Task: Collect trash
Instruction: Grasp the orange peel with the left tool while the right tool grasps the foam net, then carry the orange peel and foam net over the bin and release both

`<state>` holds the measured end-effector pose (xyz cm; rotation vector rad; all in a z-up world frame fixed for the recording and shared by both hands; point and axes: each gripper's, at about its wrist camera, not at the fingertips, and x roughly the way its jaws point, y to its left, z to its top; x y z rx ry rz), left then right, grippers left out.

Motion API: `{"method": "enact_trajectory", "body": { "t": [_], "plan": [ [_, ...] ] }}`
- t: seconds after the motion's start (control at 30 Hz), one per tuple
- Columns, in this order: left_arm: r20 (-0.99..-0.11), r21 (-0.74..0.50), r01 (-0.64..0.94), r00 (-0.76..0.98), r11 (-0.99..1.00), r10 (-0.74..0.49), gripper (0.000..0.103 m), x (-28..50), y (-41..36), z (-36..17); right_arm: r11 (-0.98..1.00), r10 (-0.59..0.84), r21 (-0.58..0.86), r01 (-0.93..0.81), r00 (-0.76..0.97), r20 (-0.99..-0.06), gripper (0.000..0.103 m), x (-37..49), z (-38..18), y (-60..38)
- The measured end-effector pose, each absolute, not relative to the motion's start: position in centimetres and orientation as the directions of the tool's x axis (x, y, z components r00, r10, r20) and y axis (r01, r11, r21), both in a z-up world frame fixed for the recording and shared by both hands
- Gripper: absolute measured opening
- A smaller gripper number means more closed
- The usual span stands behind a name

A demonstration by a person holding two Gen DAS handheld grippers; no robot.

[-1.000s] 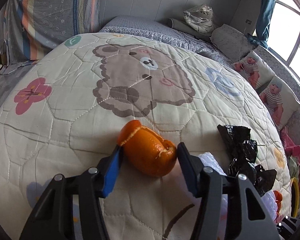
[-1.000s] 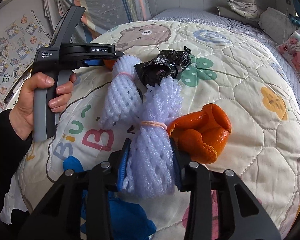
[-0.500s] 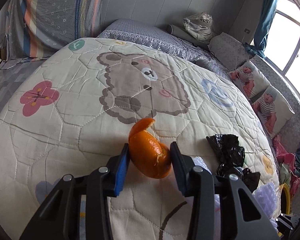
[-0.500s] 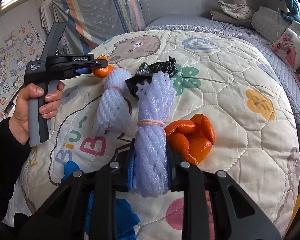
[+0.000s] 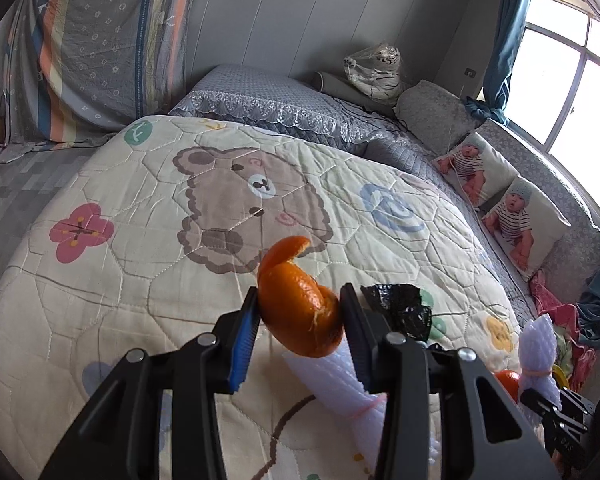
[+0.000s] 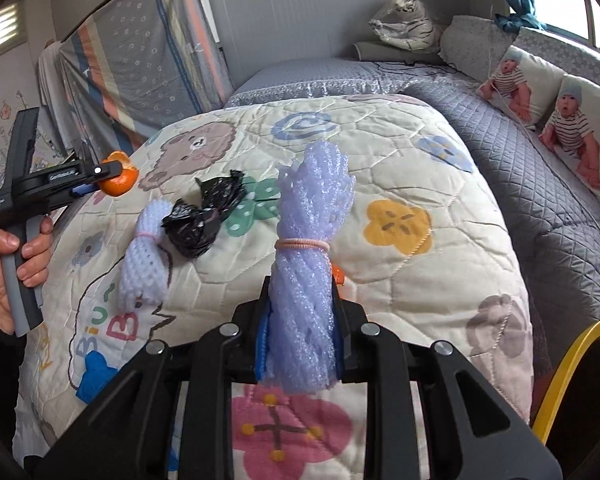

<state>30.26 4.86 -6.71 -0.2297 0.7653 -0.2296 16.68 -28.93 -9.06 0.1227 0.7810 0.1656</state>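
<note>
Left gripper (image 5: 298,312) raised, clamping orange peel (image 5: 300,304); right gripper (image 6: 300,320) clamping foam net (image 6: 308,264).

A bed (image 5: 112,288) fills the room, spread with a cream quilt showing a bear and flowers; grey panelled wall (image 5: 300,20) behind; striped sheet (image 5: 92,48) hangs at left; daylight enters an arched window (image 5: 572,80) with blue curtain (image 5: 504,40); baby-print cushions (image 5: 516,220) line the side.

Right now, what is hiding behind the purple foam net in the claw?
Behind the purple foam net held in the right claw, a small bit of orange peel peeks out on the quilt. The net covers the rest of the peel, so its shape cannot be seen.
</note>
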Motion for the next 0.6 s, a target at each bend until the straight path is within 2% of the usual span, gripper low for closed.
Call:
{"method": "enact_trajectory", "body": {
  "t": [0.23,0.6],
  "plan": [
    [-0.620,-0.274,0.208,0.708,0.939,-0.338,0.038,28.8,0.9,-4.1,0.990,0.107,0.143,-0.021,0.773,-0.625,0.022,14.9,-6.9,-33.1],
    [-0.575,-0.227,0.418,0.672,0.880,-0.467,0.038,26.2,-10.4,-0.1,0.987,0.002,0.136,0.085,0.841,-0.541,0.022,10.2,-4.3,-38.8]
  ]
}}
